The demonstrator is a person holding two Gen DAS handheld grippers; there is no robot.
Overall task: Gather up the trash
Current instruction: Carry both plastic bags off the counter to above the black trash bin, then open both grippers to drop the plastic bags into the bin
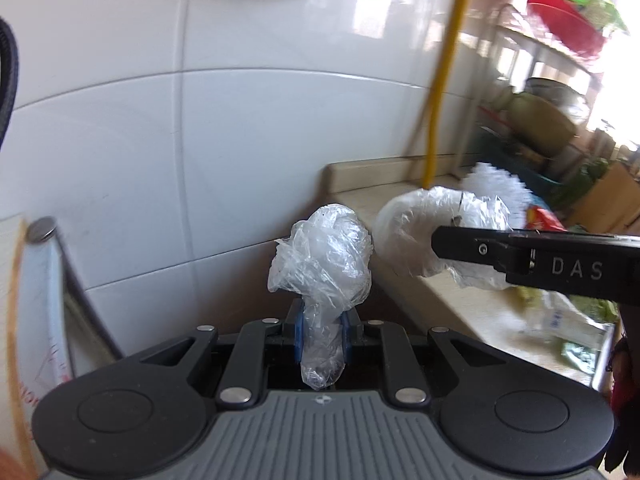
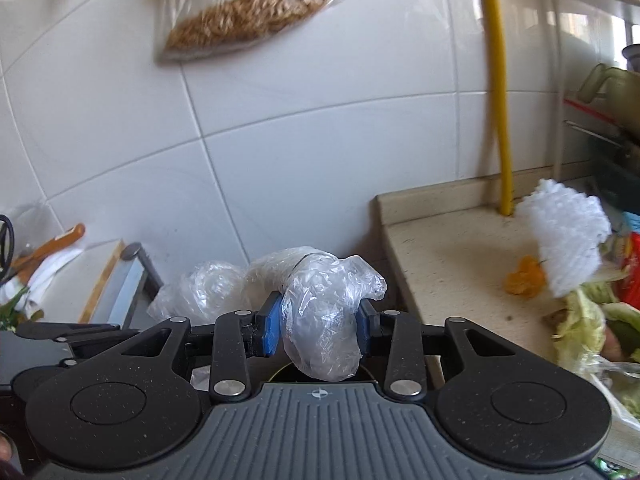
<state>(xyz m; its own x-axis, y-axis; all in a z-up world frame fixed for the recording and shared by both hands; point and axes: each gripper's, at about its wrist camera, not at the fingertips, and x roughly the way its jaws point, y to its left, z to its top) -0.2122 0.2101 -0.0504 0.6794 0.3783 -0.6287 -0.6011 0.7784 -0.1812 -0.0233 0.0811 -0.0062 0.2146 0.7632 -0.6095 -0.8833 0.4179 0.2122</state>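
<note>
A: Plastic film is what both tools have hold of: the left hand-held gripper is closed on a crumpled wad, blue pads pinching its narrow neck, the bulk standing up ahead of the tips

B: And the right?

A: The right hand-held gripper is closed too, on a second wad that fills the gap between its pads and sags below them. In the left view that wad shows as a white curl just ahead and to the right of the left tool's tips

B: So how should the carry go?

A: I'd judge both pinches should be kept firm and the tools level, since film is slippery and springy; the left grip is only on a thin neck, so a jerk could pull it free. I'd keep the two wads apart, they're near each other and could snag

B: Where's the rest of the trash?

A: On the tabletop ahead and right of the right tool: an orange scrap, a white mesh, and leafy wrappers at the right edge. No bin shows clearly in either view
</note>
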